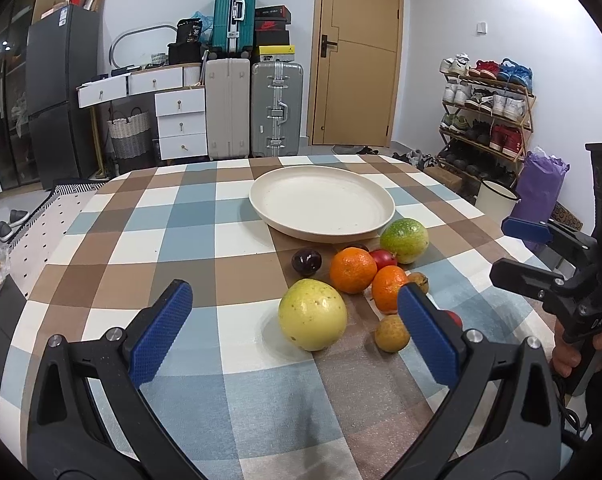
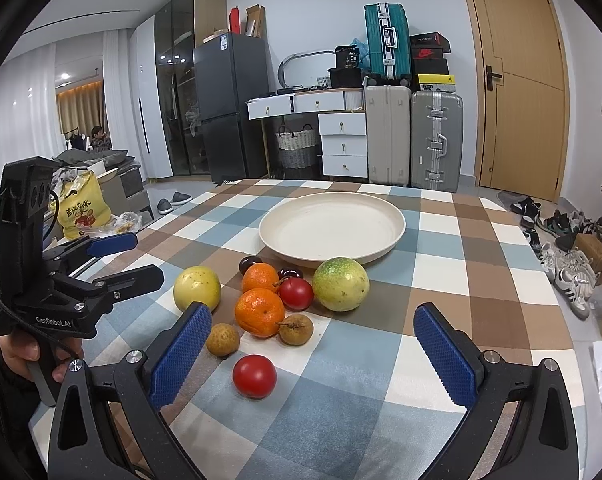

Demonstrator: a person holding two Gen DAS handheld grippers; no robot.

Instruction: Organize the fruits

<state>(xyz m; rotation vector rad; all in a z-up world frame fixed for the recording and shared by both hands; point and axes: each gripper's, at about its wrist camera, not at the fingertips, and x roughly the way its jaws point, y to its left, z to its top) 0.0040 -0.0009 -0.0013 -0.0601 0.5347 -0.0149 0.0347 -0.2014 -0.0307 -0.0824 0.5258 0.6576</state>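
Observation:
A cream plate point(image 1: 321, 204) point(image 2: 332, 226) lies empty on the checked table. In front of it sits a cluster of fruit: a yellow guava point(image 1: 312, 314) point(image 2: 197, 288), a green guava point(image 1: 404, 240) point(image 2: 340, 284), two oranges point(image 1: 353, 270) point(image 2: 259, 312), dark plums point(image 1: 306, 261), a red fruit point(image 2: 254, 376) and brown longans point(image 2: 222, 339). My left gripper point(image 1: 297, 332) is open, just short of the yellow guava. My right gripper point(image 2: 313, 352) is open above the red fruit. Each gripper shows in the other's view, the right one point(image 1: 517, 252) and the left one point(image 2: 125, 258).
The checked tablecloth point(image 1: 205, 240) covers a round table. Beyond it stand suitcases point(image 1: 275, 108), white drawers point(image 1: 181, 116), a fridge point(image 1: 61, 92) and a door. A shoe rack point(image 1: 485, 108) stands to the right. A yellow bag point(image 2: 81, 210) sits at the left.

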